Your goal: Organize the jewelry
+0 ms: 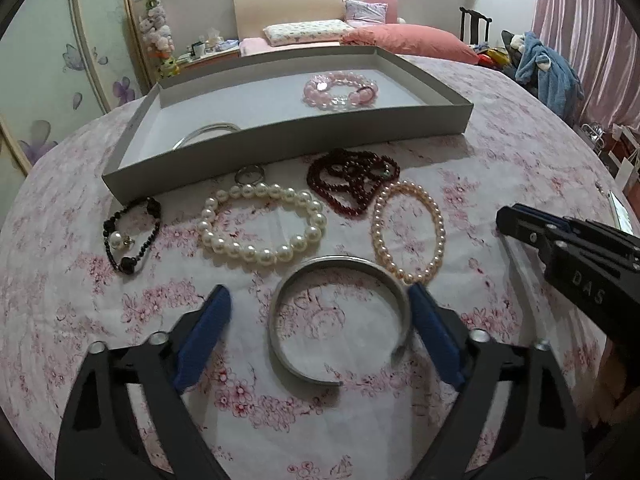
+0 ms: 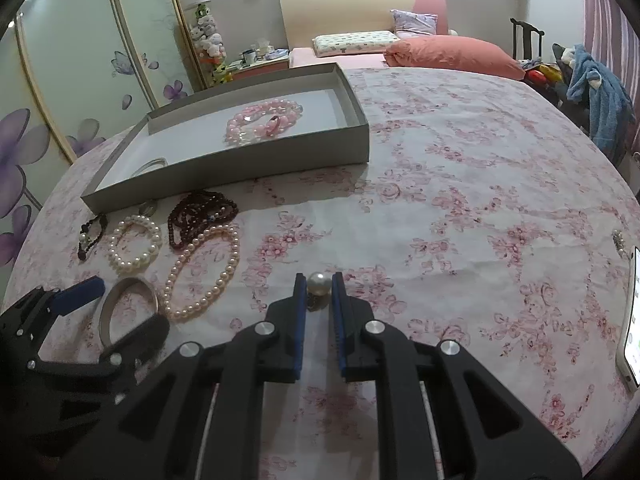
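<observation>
My left gripper [image 1: 320,308] is open around a silver cuff bangle [image 1: 340,316] lying on the floral cloth; its right pad touches the bangle's rim. My right gripper [image 2: 319,286] is shut on a pearl ring [image 2: 319,283], a large pearl on a dark band. Loose on the cloth lie a big white pearl bracelet [image 1: 262,224], a peach pearl bracelet [image 1: 408,232], dark red beads [image 1: 352,178], a black bead bracelet [image 1: 130,236] and a silver ring [image 1: 250,175]. The grey tray [image 1: 280,136] holds pink bead bracelets [image 1: 340,90] and a thin silver bangle [image 1: 208,132].
A phone [image 2: 632,320] lies at the table's right edge, with a small brooch [image 2: 619,240] near it. A bed, a wardrobe and a chair with clothes stand behind the table.
</observation>
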Action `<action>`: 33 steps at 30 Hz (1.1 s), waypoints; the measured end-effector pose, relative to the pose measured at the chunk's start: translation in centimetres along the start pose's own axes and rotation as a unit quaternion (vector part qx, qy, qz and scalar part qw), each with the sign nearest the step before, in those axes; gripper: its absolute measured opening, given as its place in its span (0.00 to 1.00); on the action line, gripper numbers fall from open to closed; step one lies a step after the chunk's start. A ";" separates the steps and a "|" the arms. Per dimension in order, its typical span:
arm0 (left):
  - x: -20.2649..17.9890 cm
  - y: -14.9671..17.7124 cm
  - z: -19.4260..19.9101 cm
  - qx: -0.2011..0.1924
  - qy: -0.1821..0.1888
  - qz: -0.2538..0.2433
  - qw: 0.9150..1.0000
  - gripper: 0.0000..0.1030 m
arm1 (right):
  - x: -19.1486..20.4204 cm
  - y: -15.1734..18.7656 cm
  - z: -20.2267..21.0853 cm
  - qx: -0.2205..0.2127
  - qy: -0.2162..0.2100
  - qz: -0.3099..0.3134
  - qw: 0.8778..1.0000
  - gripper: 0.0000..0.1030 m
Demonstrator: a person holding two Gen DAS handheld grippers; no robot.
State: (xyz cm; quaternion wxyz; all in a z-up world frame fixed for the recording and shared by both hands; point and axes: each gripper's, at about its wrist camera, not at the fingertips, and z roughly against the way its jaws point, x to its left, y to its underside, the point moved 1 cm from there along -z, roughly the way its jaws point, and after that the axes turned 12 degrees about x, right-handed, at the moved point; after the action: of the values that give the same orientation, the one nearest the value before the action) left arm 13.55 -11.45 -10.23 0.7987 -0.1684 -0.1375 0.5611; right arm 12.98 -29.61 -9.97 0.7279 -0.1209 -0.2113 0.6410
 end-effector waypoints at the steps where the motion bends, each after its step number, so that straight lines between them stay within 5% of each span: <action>1: 0.2 0.1 0.1 -0.002 -0.001 0.001 1.000 0.71 | 0.2 0.0 0.0 0.000 -0.001 0.002 1.000 0.13; 13: 6.1 1.6 1.0 -0.001 -0.025 0.048 0.999 0.67 | 2.2 0.1 -0.1 0.005 -0.017 0.030 0.999 0.13; 20: 6.6 1.7 1.0 -0.001 -0.029 0.056 0.998 0.76 | 2.2 0.1 -0.2 0.005 -0.016 0.029 0.999 0.14; 24: 6.7 1.6 1.3 -0.005 -0.024 0.052 0.998 0.66 | 2.2 0.0 -0.2 0.006 -0.017 0.028 0.999 0.14; 33: 7.0 1.5 1.4 -0.007 -0.014 0.057 0.998 0.66 | 2.1 0.0 -0.2 0.006 -0.016 0.028 0.999 0.13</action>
State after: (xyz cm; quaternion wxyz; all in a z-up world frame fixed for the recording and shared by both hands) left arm 13.96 -4.23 -9.36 0.7623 -0.1735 -0.1433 0.6068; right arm 13.24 -27.48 -9.83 0.7065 -0.1123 -0.2160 0.6646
